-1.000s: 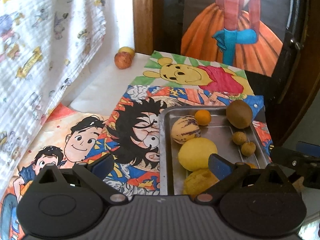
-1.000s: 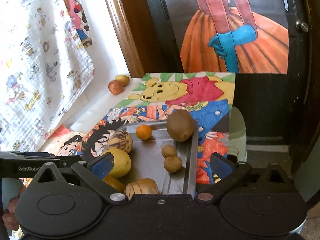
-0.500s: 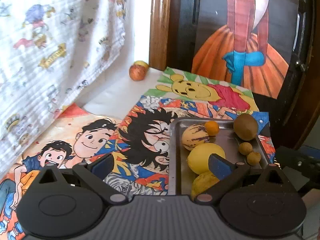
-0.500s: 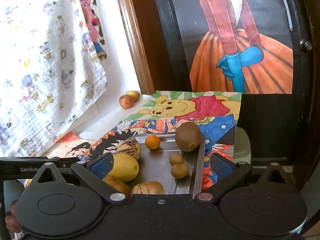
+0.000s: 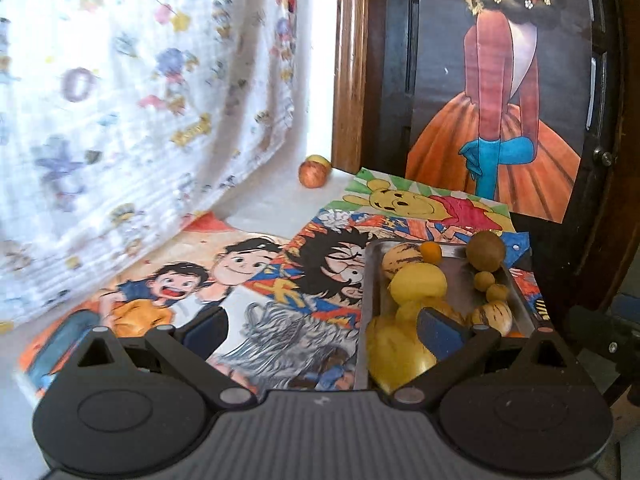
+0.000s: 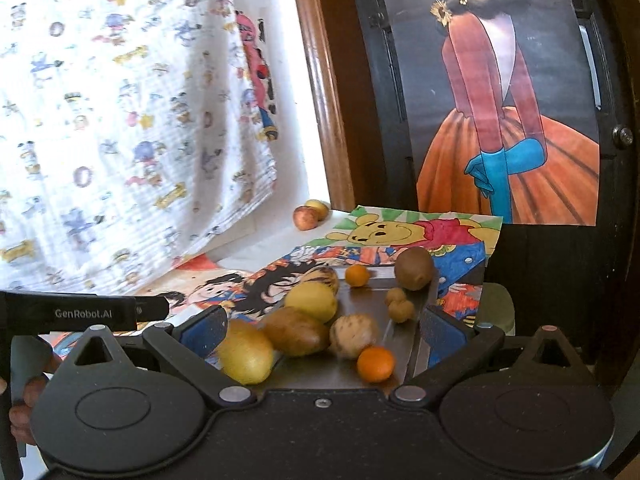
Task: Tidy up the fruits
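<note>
Up front in the left wrist view, the left gripper (image 5: 322, 330) has its two jaws wide apart and holds nothing. Between the jaws lies a colored cartoon drawing (image 5: 256, 280) on the table. The metal tray (image 5: 516, 296) sits just past the right jaw, on top of the drawing. It is full of fruit. A big yellow fruit (image 5: 394, 354) sits right beside the right jaw's blue pad, with another yellow fruit (image 5: 418, 284) behind it. A striped melon (image 5: 400, 261), a small orange (image 5: 432, 251) and a brown kiwi (image 5: 485, 251) sit at the far end of the tray. Far ahead of the jaws, two apples (image 5: 314, 172) rest alone by the wooden frame, well apart from the tray.

Now the right wrist view. The right gripper (image 6: 322, 330) also has its jaws wide apart and empty. The tray (image 6: 400, 332) lies between them. A yellow fruit (image 6: 246, 354) is just beside the left jaw, touching a brown fruit (image 6: 296, 332). A pale striped fruit (image 6: 354, 334) and an orange (image 6: 375, 364) sit in the middle between the jaws. The kiwi (image 6: 414, 269) is farther ahead. The two apples (image 6: 310, 214) are far ahead, near the patterned cloth (image 6: 120, 120). Left of the jaws, a hand (image 6: 28, 396) holds the other gripper.
</note>
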The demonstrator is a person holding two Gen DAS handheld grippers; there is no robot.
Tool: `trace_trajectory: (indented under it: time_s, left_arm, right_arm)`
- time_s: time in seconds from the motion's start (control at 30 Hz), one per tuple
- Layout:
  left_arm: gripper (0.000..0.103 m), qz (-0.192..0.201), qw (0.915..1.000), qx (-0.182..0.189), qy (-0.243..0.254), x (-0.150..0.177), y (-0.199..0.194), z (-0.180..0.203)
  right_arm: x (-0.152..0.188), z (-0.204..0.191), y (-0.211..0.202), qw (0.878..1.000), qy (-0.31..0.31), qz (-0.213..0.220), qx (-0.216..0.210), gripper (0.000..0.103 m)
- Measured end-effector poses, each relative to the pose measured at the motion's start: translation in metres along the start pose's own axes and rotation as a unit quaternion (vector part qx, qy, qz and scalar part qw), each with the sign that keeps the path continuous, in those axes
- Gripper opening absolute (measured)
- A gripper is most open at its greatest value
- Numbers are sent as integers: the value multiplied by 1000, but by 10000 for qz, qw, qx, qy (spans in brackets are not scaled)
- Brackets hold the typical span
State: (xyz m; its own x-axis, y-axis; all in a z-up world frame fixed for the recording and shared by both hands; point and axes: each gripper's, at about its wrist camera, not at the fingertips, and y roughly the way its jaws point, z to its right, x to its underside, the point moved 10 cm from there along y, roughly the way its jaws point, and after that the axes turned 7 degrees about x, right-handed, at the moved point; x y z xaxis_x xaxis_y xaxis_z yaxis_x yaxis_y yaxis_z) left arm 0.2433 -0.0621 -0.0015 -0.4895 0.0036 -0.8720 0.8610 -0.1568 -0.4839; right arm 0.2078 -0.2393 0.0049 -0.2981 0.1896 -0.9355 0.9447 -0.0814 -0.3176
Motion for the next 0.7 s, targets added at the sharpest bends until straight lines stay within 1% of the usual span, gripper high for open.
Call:
trace_trajectory:
  time_s: [0.07,0.27,0.47,0.57,0.7]
  left_arm:
    - [102,68,9999,-82,-40,3,-15,-4]
    - [103,210,9996,-151,-122,19,-53,-10]
    - [103,312,9989,-281,-198,39,-78,-16]
    - [103,331,9986,-374,-186,47,-86,-18]
    - [103,336,9984,-401,-195,56,-94,-18]
  right_arm:
    - [4,-5,-11,10000,0,19,-30,102]
    - [24,-15,-41,10000,-37,19,-22,102]
    - [40,-19,-57,10000,-81,50,23,102]
    - [45,-22,-62,9999,-91,56,-4,102]
    - [52,-25,-67,9999,-143,73,-3,102]
